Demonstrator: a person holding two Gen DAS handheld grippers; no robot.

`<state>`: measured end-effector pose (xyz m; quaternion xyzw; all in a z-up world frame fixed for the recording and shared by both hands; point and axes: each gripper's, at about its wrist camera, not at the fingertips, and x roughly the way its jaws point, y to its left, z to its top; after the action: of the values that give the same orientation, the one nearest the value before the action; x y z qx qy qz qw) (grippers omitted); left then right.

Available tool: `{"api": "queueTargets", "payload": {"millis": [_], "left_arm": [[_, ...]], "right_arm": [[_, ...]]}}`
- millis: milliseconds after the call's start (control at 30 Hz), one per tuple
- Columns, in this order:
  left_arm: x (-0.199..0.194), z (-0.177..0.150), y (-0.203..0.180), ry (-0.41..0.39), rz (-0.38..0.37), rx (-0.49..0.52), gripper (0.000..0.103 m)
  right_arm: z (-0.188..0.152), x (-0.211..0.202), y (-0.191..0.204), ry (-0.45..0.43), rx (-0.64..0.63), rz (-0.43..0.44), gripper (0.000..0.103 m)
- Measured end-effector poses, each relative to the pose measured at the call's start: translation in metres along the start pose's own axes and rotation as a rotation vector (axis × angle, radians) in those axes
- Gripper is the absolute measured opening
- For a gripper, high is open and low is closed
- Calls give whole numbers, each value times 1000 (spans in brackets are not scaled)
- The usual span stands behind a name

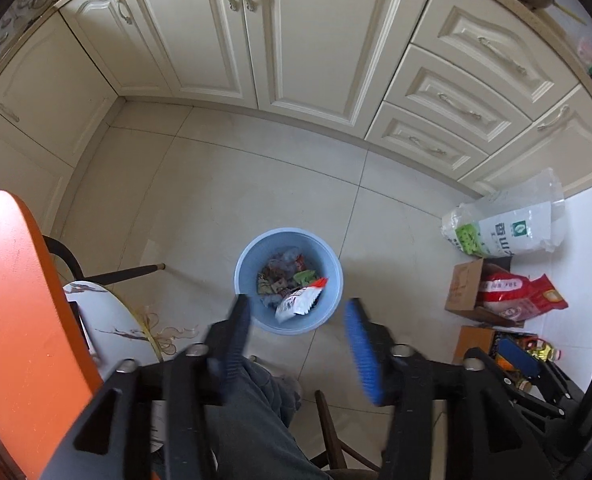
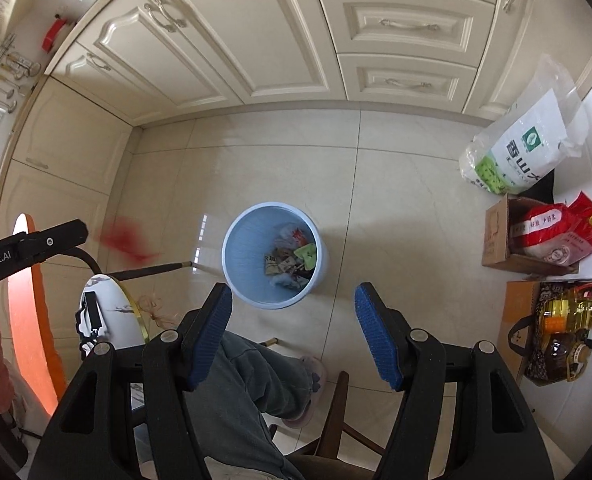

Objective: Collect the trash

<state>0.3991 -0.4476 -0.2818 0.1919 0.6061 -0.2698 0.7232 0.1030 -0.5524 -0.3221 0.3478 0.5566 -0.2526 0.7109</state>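
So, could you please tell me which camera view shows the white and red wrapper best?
The left wrist view. There the white and red wrapper is sharp, caught above the rubbish in the blue bin, seen between the open left gripper's fingers. In the right wrist view I cannot pick that wrapper out; only a red blur shows left of the bin.

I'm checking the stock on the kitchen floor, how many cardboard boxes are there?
2, both right of the blue bin: the far cardboard box holds a red bag; the near cardboard box holds oil bottles. More may be hidden.
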Motion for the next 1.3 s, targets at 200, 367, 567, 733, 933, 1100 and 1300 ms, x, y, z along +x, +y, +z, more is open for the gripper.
{"api": "queueTargets", "payload": {"millis": [200,367,567,733,933,1100,1300], "left_arm": [[16,2,-9,15,24,-2,54],[15,-6,-7,24,40,-19,54],[4,-26,2,30,59,-51,54],[-12,-43,12,9,89,-98,54],[-33,-75,27,-22,94,-192,54],[-58,-110,47,-73,94,-251,54],[-94,-174,78,-164,118,-336,54]], "right_arm": [[1,8,5,21,-14,18,66],[1,6,10,8,-26,34,66],[1,-2,16,-30,-44,48,66],[0,-14,29,-72,-93,58,66],[-6,-28,48,-133,-169,64,66],[-17,-42,70,-187,-263,66,66],[-41,-58,104,-231,-372,96,71]]}}
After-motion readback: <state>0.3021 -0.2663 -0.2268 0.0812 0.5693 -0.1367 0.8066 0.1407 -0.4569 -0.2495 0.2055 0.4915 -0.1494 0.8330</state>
